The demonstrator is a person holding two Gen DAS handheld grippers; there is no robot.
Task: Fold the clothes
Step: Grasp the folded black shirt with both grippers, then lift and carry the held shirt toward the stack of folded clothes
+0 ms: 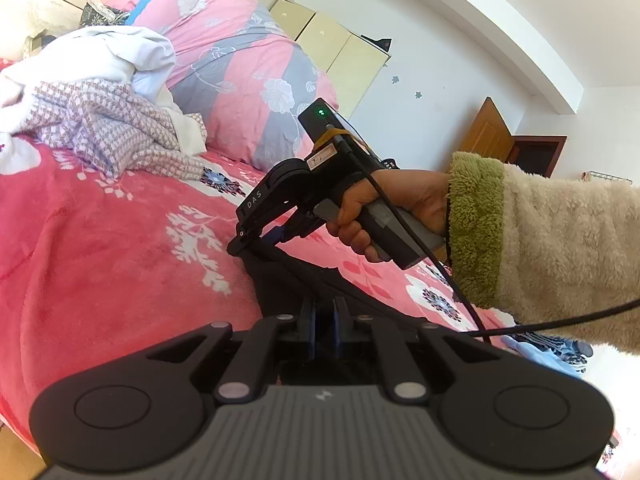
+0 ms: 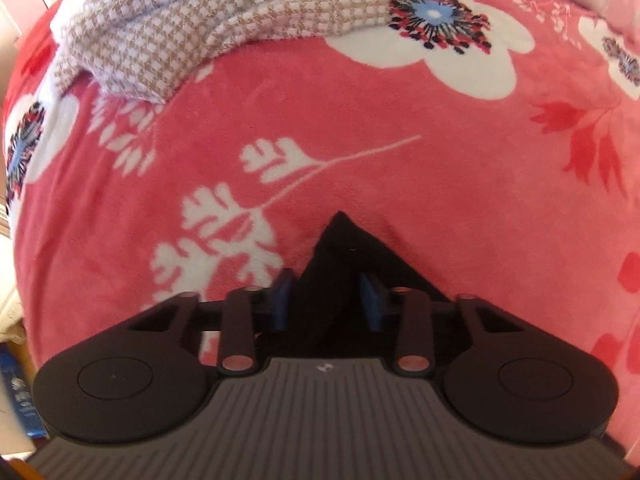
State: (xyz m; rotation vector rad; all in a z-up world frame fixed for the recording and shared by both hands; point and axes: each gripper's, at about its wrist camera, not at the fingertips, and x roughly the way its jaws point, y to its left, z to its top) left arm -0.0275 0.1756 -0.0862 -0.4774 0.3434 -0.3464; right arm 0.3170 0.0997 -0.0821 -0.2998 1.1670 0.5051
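1. Black soft fabric garment [image 1: 280,288] lying near, about the middle of the pink floral fleece blanket [image 1: 100,248] on the bed, one corner poking up like a little tent.
2. Looks light and totally floppy, zero stiffness. Probably a bit clingy on that fleece, so expect drag rather than sliding. Nothing fragile about it.
3. Best hold, by the look of it: edges and corners, two spots well apart, so the cloth hangs flat instead of bunching.
4. Left gripper [image 1: 324,320]: fingers clenched tight on a fold of the black cloth at the near end.
5. Right gripper [image 2: 328,296]: pointing steeply down, blue fingers [image 2: 284,300] either side of the raised black corner, seemingly pinching it. Pretty sure on that, not certain.
6. Count: one black garment in play, two grippers, one hand [image 1: 384,208] in view with a fuzzy cream-and-green sleeve.
7. Also waiting far left: one pink-and-white houndstooth knit [image 1: 112,128] and one crumpled white garment [image 1: 100,52] on top of it, so two more pieces. Well apart from the black one.
8. Behind those, one pink-and-grey flowered quilt [image 1: 248,80], bunched up at the far side.
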